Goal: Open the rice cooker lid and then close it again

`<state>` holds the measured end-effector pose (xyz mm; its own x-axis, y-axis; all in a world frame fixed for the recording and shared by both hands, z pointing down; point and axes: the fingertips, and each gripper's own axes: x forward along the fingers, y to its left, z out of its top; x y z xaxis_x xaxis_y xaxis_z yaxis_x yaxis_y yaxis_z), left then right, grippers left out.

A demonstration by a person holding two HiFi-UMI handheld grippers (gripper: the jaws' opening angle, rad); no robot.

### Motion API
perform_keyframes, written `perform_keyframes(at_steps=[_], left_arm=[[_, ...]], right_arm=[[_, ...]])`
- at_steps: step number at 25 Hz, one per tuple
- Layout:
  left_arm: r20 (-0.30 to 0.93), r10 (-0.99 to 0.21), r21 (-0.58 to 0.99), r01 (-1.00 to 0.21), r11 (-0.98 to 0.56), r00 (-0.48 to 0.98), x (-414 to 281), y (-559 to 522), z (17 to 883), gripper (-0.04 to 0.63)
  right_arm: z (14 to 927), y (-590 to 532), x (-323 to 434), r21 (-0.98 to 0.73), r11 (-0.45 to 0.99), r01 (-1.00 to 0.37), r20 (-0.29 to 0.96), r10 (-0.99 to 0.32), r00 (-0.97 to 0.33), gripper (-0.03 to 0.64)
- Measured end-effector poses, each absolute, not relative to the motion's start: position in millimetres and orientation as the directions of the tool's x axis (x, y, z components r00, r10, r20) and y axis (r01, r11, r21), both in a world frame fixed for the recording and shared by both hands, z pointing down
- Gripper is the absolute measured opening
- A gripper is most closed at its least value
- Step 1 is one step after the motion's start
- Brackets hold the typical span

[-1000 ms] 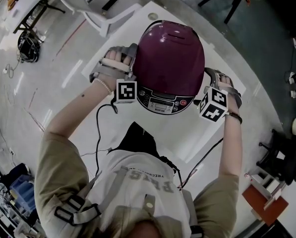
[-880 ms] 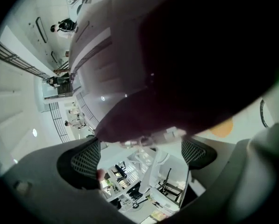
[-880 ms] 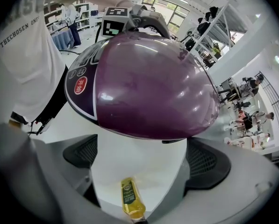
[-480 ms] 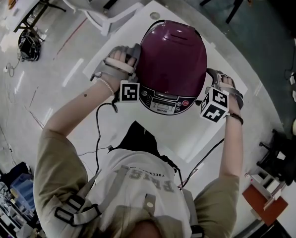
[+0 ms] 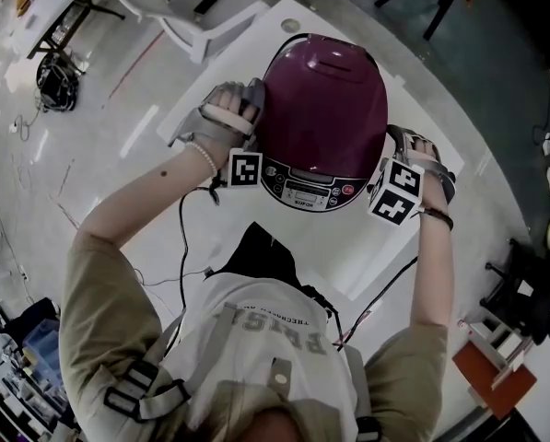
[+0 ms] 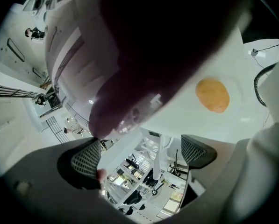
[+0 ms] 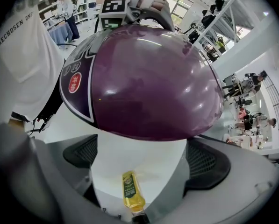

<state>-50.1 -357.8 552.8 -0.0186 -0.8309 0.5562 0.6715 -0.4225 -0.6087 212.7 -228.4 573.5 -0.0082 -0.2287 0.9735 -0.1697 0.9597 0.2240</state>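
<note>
- Jaws of the right gripper (image 7: 144,155) stand wide apart. The white body (image 7: 139,164) of the rice cooker (image 5: 321,118) fills the gap between them, tucked under the overhang of the purple lid (image 7: 148,73). I cannot tell whether the pads (image 7: 83,153) press on it.
- Jaws of the left gripper (image 6: 140,155) are also apart, with only the far room showing between them. The dark edge of the lid looms just above one pad, close to it or touching; I cannot tell which.
- From the head view, the rice cooker stands on the white worktop (image 5: 348,256) between the two grippers. The left one lies along the lid's left flank. The right one sits at the front right corner, with its marker cube (image 5: 396,191) just beside the control panel (image 5: 302,191).
- The lid is down and shut. The control panel faces the person, so the hinge is probably on the far side and the lid would swing up and away from them.
- Opening does not look to have begun, since neither gripper is on the lid's front edge where a latch would likely be.
- The next move probably calls for one gripper to come round to the front top of the lid. The right one seems nearer, and the left could steady the rice cooker.
</note>
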Motion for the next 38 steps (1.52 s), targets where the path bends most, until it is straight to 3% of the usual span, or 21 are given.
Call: perform_keyframes(at_steps=[7, 11, 17, 21, 29, 33, 38], left_arm=[[0.558, -0.826, -0.547, 0.713, -0.439, -0.080, -56.5, -357.8, 553.0, 0.551], [0.672, -0.739, -0.550, 0.637, -0.540, -0.046, -61.4, -346.7, 574.9, 0.525], [0.628, -0.775, -0.690, 0.511, -0.512, 0.072, -49.9, -355.3, 565.1, 0.525], [0.598, -0.799, -0.736, 0.440, -0.515, 0.065, -62.3, -366.2, 544.7, 0.525], [0.506, -0.851, -0.863, 0.099, -0.496, 0.142, -80.5, -354.2, 463.6, 0.525], [0.451, -0.865, -0.855, -0.170, -0.490, 0.220, -70.5, -332.6, 410.1, 0.525], [0.352, -0.874, -0.729, -0.487, -0.480, 0.335, -50.8, -290.4, 351.1, 0.523]], right_arm=[[579.4, -228.3, 224.4, 0.232, 0.969, -0.090, 0.967, -0.219, 0.130, 0.577], [581.3, -226.3, 220.3, 0.240, 0.963, -0.122, 0.969, -0.232, 0.082, 0.578], [580.5, -231.1, 212.6, 0.328, 0.933, -0.148, 0.944, -0.331, 0.006, 0.577], [570.5, -231.6, 210.9, 0.373, 0.898, -0.234, 0.913, -0.400, -0.079, 0.577], [475.3, -223.3, 203.5, 0.454, 0.737, -0.501, 0.732, -0.629, -0.262, 0.577], [403.1, -216.3, 188.0, 0.461, 0.640, -0.615, 0.532, -0.753, -0.386, 0.577], [327.7, -193.9, 175.9, 0.418, 0.545, -0.727, 0.262, -0.839, -0.478, 0.575]])
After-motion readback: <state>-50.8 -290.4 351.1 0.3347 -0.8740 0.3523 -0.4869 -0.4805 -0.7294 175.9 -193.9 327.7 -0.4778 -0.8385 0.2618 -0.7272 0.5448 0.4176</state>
